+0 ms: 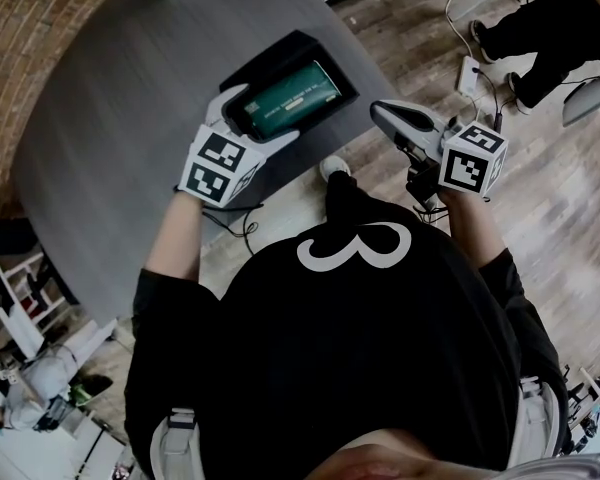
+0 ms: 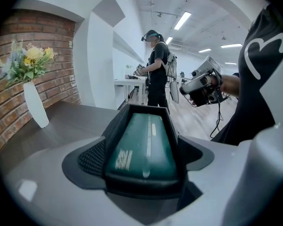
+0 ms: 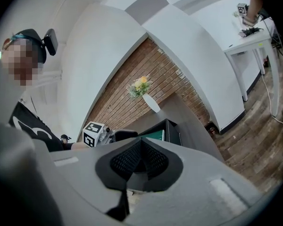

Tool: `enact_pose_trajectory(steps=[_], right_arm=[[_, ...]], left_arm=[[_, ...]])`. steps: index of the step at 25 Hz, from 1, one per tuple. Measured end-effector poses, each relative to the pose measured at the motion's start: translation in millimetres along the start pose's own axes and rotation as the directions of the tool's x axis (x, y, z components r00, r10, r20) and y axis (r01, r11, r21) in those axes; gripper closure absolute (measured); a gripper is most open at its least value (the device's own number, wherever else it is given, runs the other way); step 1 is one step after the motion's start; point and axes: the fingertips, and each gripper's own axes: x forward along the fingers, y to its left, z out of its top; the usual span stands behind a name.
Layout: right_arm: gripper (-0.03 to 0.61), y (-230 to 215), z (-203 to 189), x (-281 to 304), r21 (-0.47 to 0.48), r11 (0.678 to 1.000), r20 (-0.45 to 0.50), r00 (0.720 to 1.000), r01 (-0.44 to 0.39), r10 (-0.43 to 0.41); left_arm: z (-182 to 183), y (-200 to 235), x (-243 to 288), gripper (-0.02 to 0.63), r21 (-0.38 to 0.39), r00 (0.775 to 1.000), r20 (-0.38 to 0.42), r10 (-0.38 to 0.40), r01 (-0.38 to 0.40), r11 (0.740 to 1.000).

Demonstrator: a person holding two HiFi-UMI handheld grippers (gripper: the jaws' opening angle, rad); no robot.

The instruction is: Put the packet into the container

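A dark green packet (image 1: 292, 96) lies flat inside a black rectangular container (image 1: 270, 56) near the right edge of the round grey table (image 1: 120, 118). My left gripper (image 1: 252, 120) straddles the container's near end. In the left gripper view its jaws stand wide on either side of the container wall (image 2: 114, 131), and the packet (image 2: 142, 147) fills the tray between them. My right gripper (image 1: 380, 111) hangs off the table over the wood floor. Its black pads (image 3: 140, 157) meet with nothing between them, and it faces the container (image 3: 172, 128).
A white vase of flowers (image 2: 35, 105) stands on the far side of the table by the brick wall. A power strip and cables (image 1: 468, 73) lie on the floor at the right near another person's legs (image 1: 540, 28). A person (image 2: 155, 69) stands by a white table further off.
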Motion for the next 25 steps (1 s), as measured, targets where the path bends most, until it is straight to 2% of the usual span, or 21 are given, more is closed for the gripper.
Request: enact_pose_trajectory(steps=[4, 8, 11, 14, 16, 18, 20, 25], right_arm=[[0.577, 5.4, 1.4, -1.9, -0.029, 1.0, -0.006, 1.0, 0.001, -0.001], [0.577, 14.6, 2.3, 1.2, -0.056, 0.998, -0.011, 1.0, -0.006, 0.006], [0.577, 25.2, 1.5, -0.3, -0.087, 0.996, -0.015, 1.0, -0.021, 0.019], [0.577, 39.7, 7.9, 1.5, -0.145, 0.989, -0.029, 0.999, -0.033, 0.03], [0.577, 52.2, 11.7, 3.2, -0.177, 0.983, -0.034, 0.999, -0.047, 0.042], [0.577, 66.5, 15.6, 4.1, -0.2, 0.977, -0.03, 0.997, -0.07, 0.065], [0.577, 82.8, 18.8, 4.2, -0.23, 0.968, -0.023, 0.995, -0.098, 0.095], [0.577, 123.3, 12.4, 5.6, -0.299, 0.937, -0.046, 0.983, -0.181, 0.175]], left_arm=[[5.3, -0.9, -4.7, 0.117, -0.013, 1.0, 0.029, 0.003, -0.003, 1.0], [10.0, 8.5, -16.4, 0.126, -0.057, 0.995, 0.083, 0.06, -0.055, 0.997], [28.2, 8.2, -36.2, 0.206, -0.147, 0.978, 0.182, 0.104, -0.078, 0.986], [53.5, 8.6, -63.5, 0.319, -0.238, 0.945, 0.289, 0.154, -0.084, 0.967], [65.6, 5.0, -84.0, 0.344, -0.317, 0.919, 0.355, 0.169, -0.052, 0.947], [75.1, -3.8, -103.4, 0.405, -0.374, 0.899, 0.407, 0.161, 0.003, 0.927], [82.7, -18.1, -120.2, 0.482, -0.396, 0.885, 0.442, 0.143, 0.05, 0.917], [85.5, -58.5, -149.8, 0.584, -0.414, 0.869, 0.48, 0.121, 0.102, 0.905]])
